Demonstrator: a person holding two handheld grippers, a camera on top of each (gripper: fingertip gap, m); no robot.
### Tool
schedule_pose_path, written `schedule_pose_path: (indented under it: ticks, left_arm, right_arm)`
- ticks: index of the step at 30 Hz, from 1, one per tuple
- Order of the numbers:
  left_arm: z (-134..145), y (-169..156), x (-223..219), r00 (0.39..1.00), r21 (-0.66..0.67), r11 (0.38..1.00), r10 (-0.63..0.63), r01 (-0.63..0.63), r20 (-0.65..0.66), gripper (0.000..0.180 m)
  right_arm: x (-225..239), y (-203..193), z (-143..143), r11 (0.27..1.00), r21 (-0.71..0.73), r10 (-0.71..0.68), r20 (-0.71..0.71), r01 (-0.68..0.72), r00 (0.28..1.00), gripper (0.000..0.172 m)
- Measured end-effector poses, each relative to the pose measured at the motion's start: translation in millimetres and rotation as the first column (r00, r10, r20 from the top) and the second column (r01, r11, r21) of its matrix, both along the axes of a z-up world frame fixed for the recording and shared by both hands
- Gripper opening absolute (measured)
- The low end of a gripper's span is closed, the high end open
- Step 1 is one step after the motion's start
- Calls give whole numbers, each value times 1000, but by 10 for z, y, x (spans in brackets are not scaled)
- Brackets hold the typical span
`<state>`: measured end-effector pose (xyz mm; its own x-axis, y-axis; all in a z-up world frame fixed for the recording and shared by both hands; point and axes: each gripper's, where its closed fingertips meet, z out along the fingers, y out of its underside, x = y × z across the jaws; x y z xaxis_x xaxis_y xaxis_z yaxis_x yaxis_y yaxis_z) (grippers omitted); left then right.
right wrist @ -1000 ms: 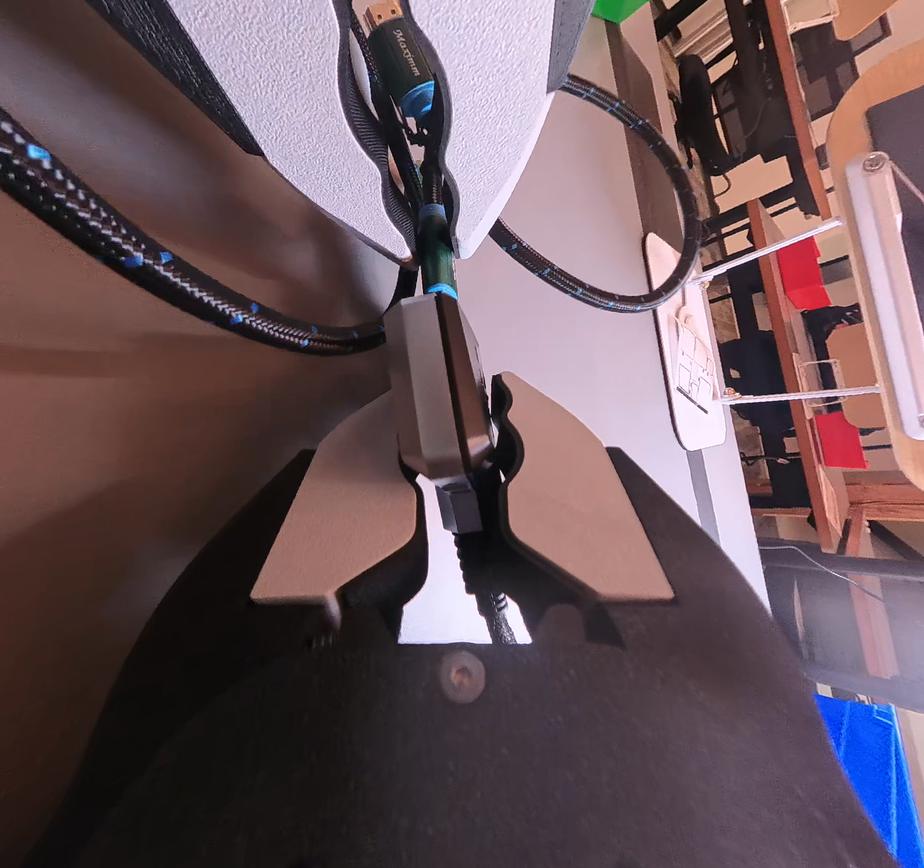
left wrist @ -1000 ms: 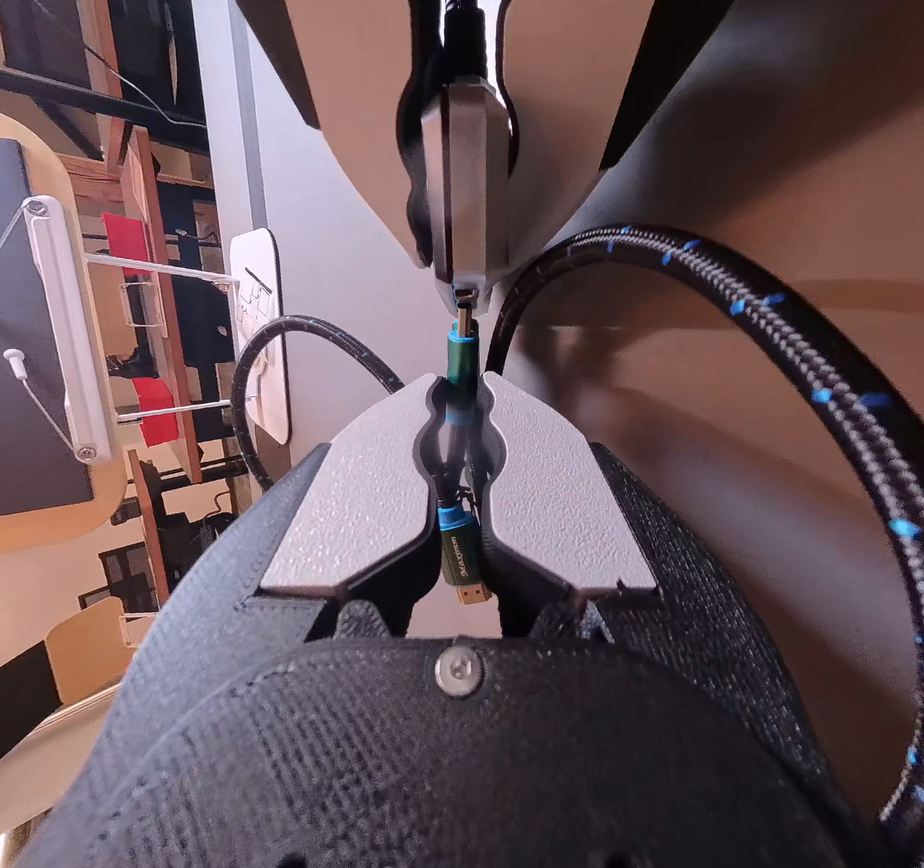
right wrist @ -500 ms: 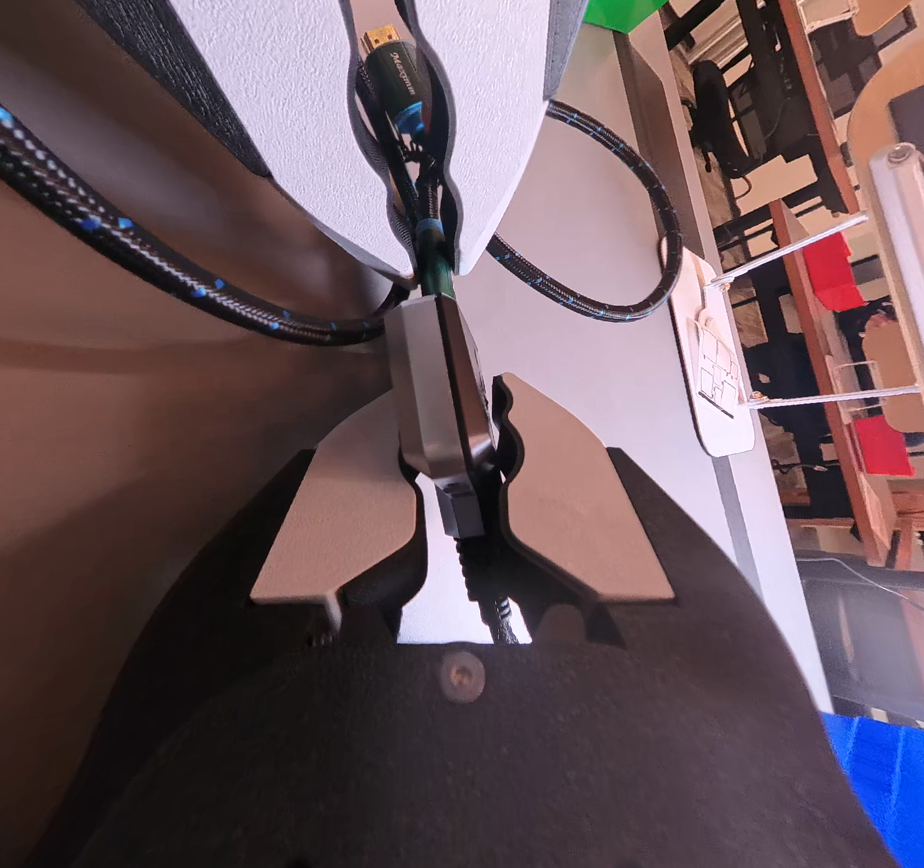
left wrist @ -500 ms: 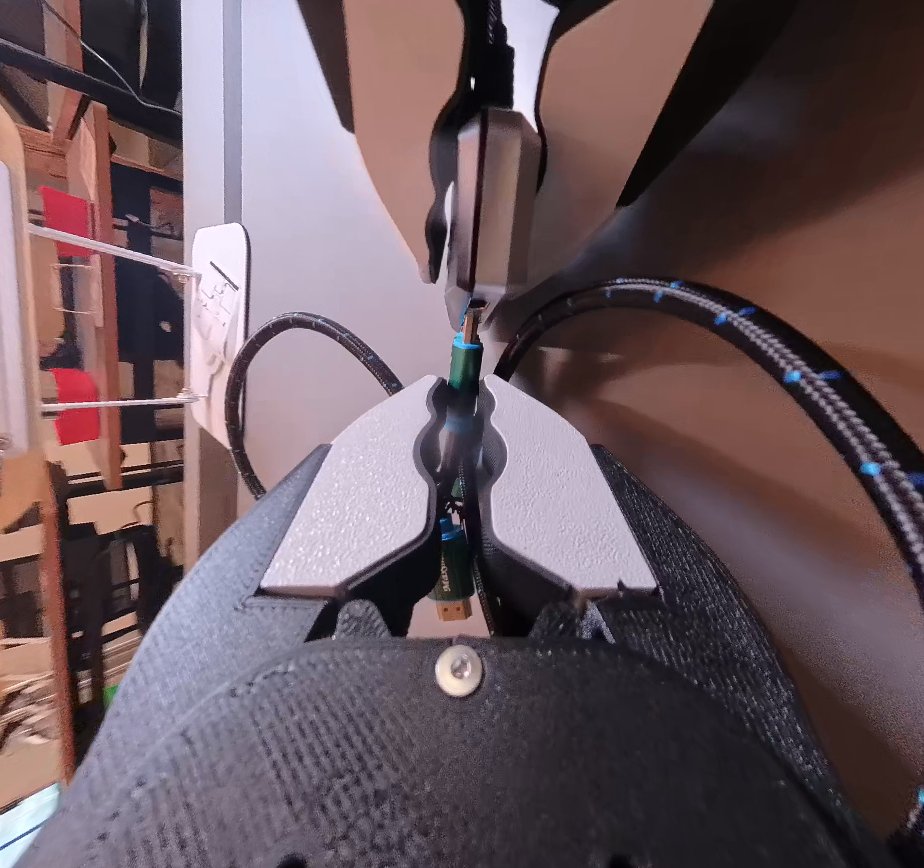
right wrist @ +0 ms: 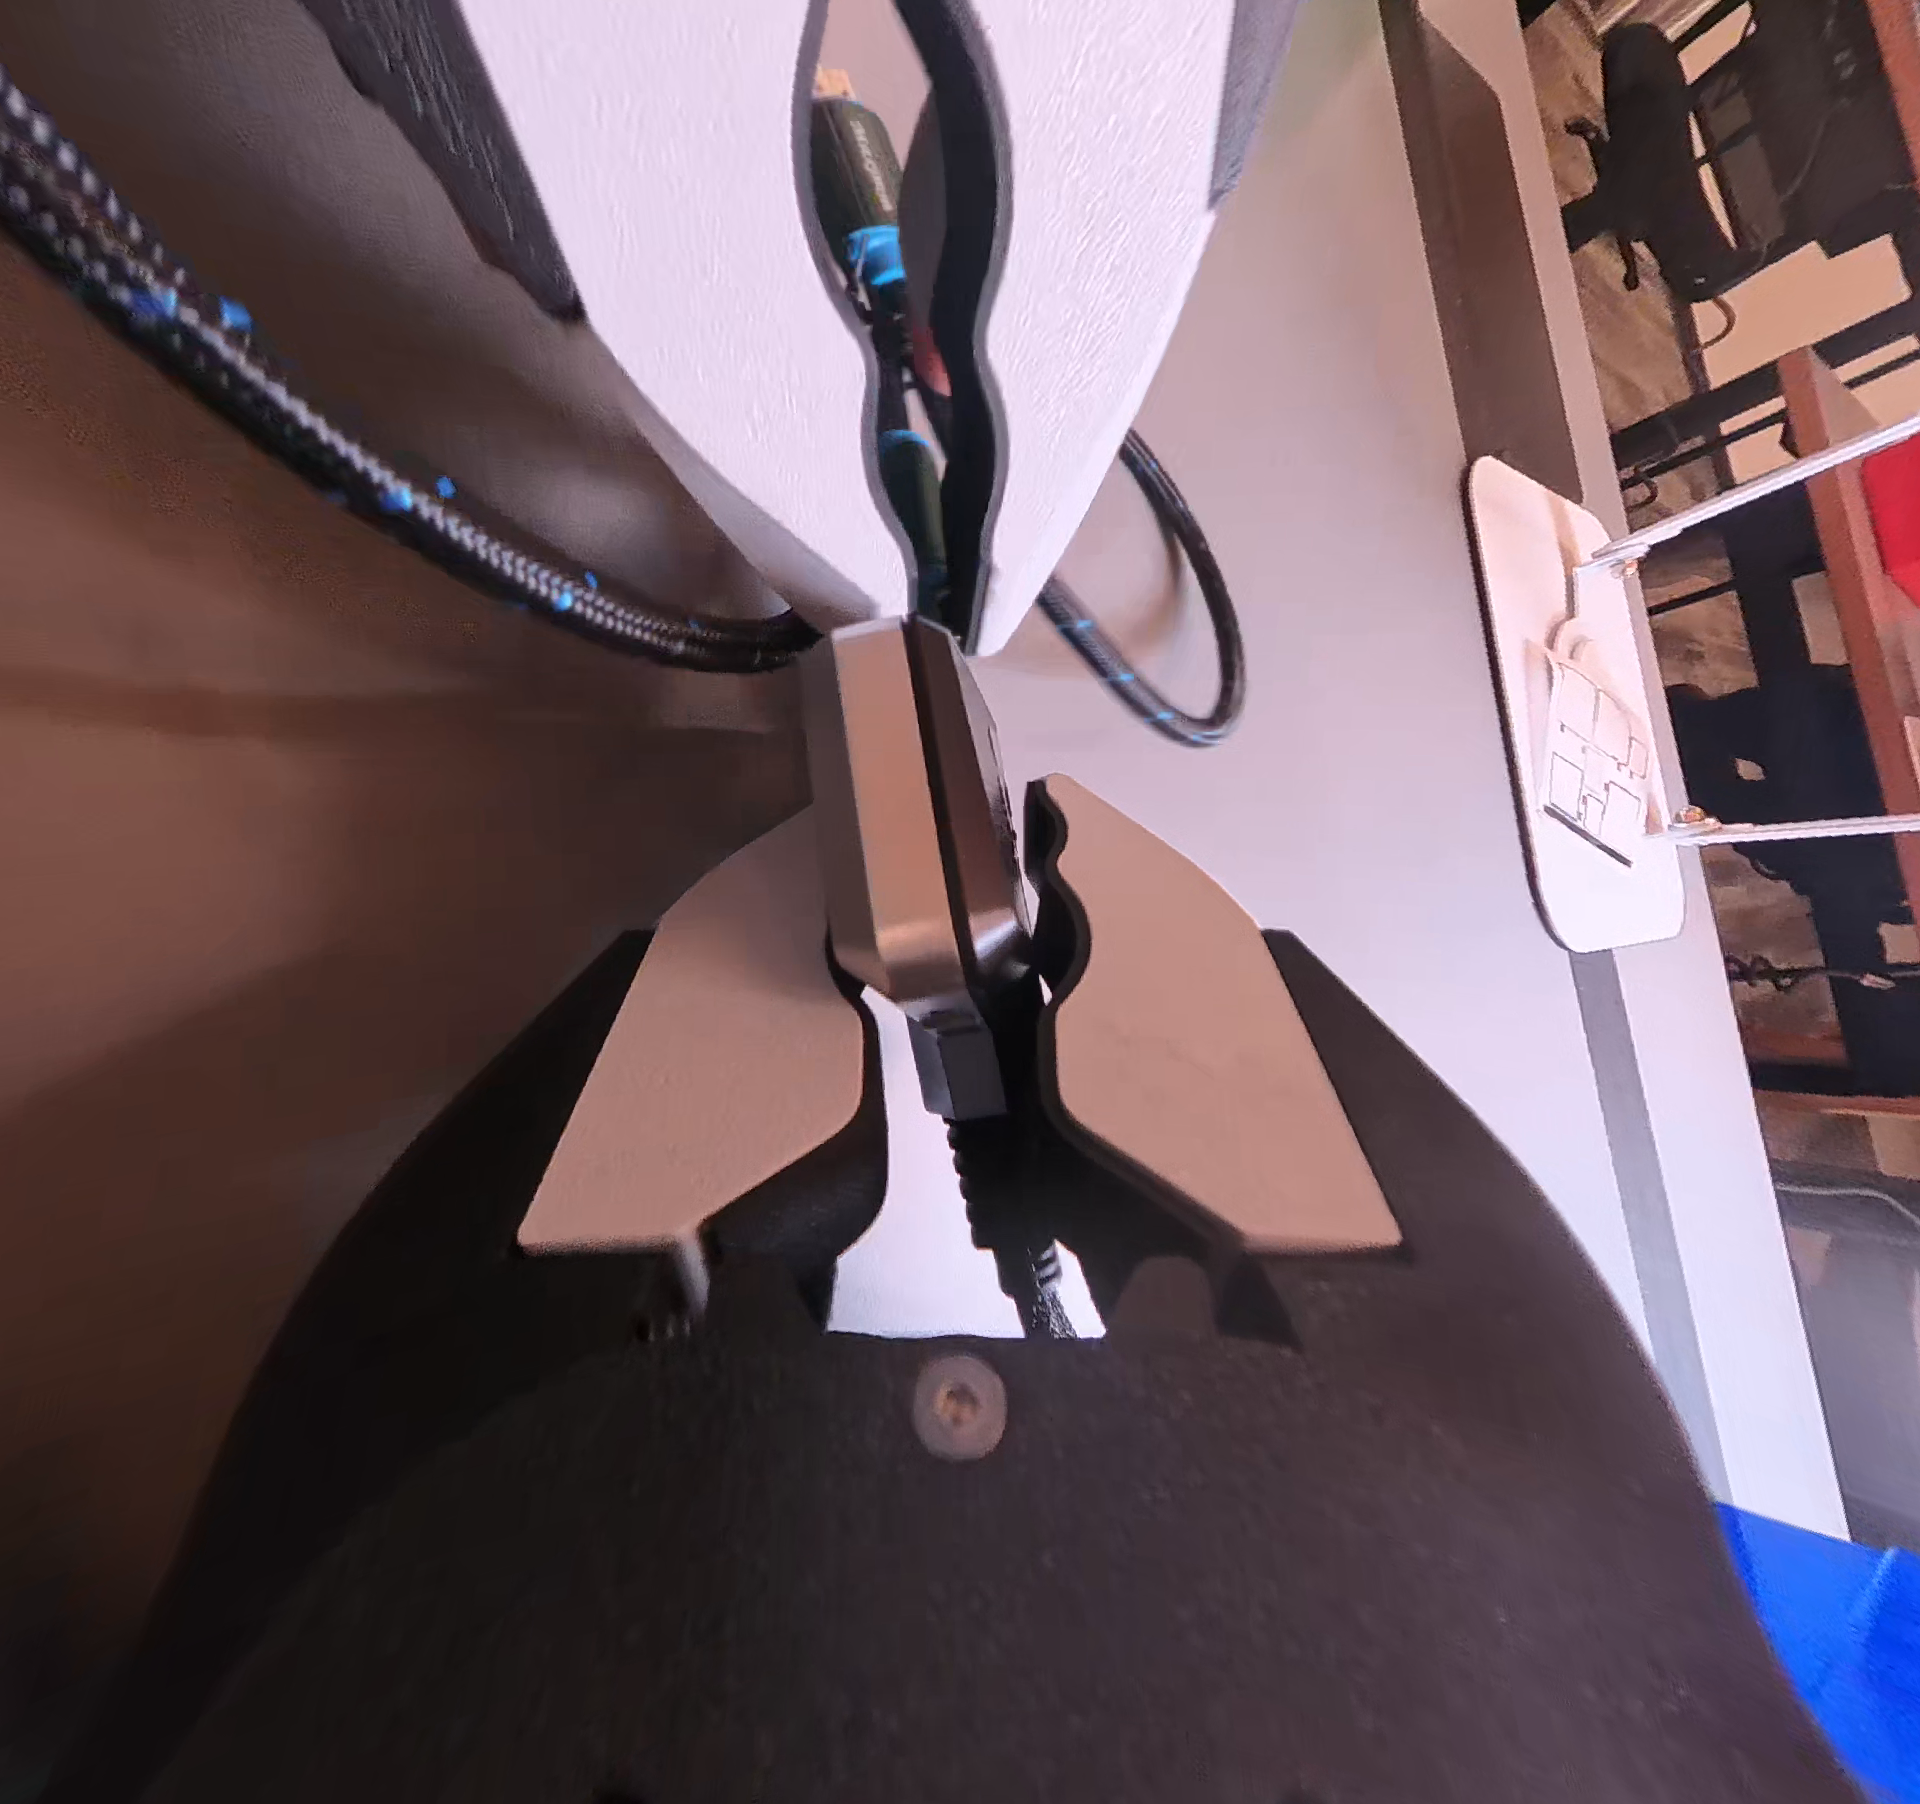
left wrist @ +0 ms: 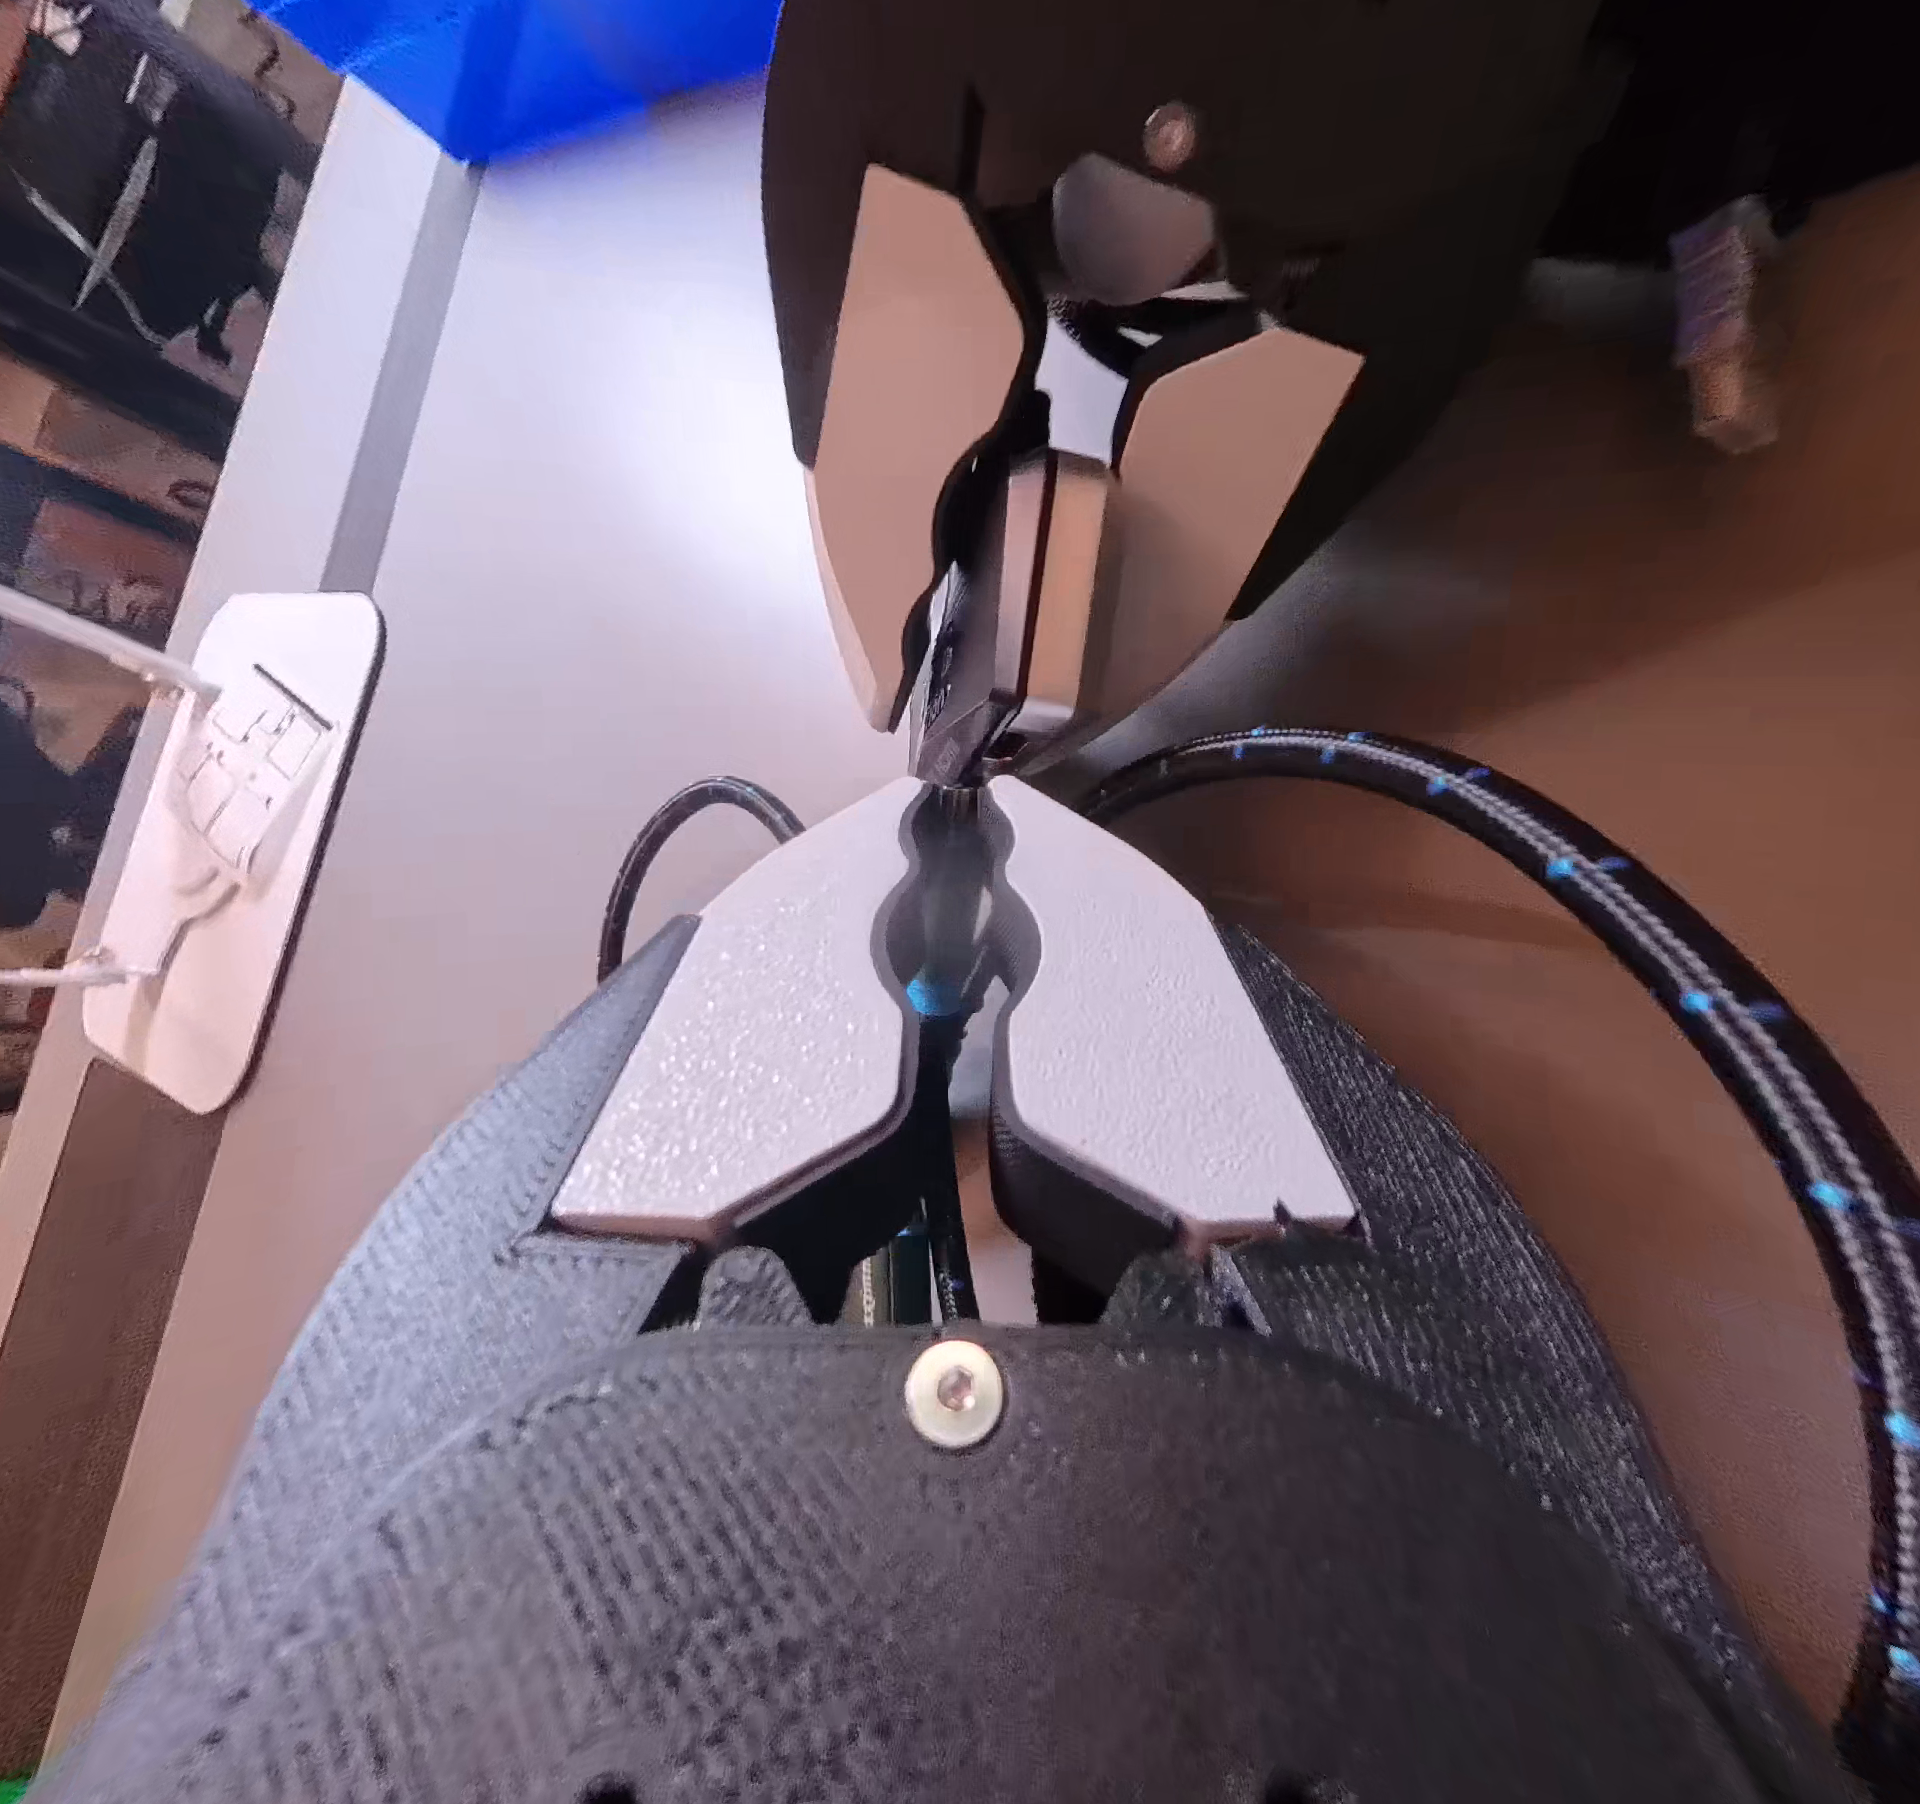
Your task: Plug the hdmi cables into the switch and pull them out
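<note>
Grey metal adapter block (right wrist: 914, 819) clamped between right gripper (right wrist: 935, 881) pads, its port end touching left gripper's tips | green-shelled plug with blue collar (left wrist: 940, 933) clenched in left gripper (left wrist: 951, 798), nose at adapter | grippers opposed tip to tip, two | one black blue-flecked braided cable (left wrist: 1558, 861) looping over white table (left wrist: 582, 507)

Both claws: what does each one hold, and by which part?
Left claw: green cable plug, by its body. Right claw: grey adapter, by its flat sides near the cable end.
</note>
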<state>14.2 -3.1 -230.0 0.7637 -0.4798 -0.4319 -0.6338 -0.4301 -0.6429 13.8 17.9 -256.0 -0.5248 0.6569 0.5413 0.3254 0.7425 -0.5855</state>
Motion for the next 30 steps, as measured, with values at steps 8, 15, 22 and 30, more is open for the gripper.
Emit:
schedule_pose_path:
  ticks: [8,15,22,30]
  left_arm:
    - [37,-132,-101,996,-52,997,-61,58,-60,31]
    - [-190,-226,-247,969,-293,944,-198,149,-145,32]
    - [-216,-200,-168,954,-336,911,-286,241,-89,16]
    - [-221,-190,-165,984,-369,912,-155,179,92,12]
  right_arm:
    - [6,-68,-31,999,-20,38,18,-38,999,26]
    - [-7,-88,-25,999,-19,47,23,-46,999,26]
    - [13,-43,-20,998,-38,52,51,-50,997,26]
    - [82,-42,14,991,-70,117,45,-113,992,28]
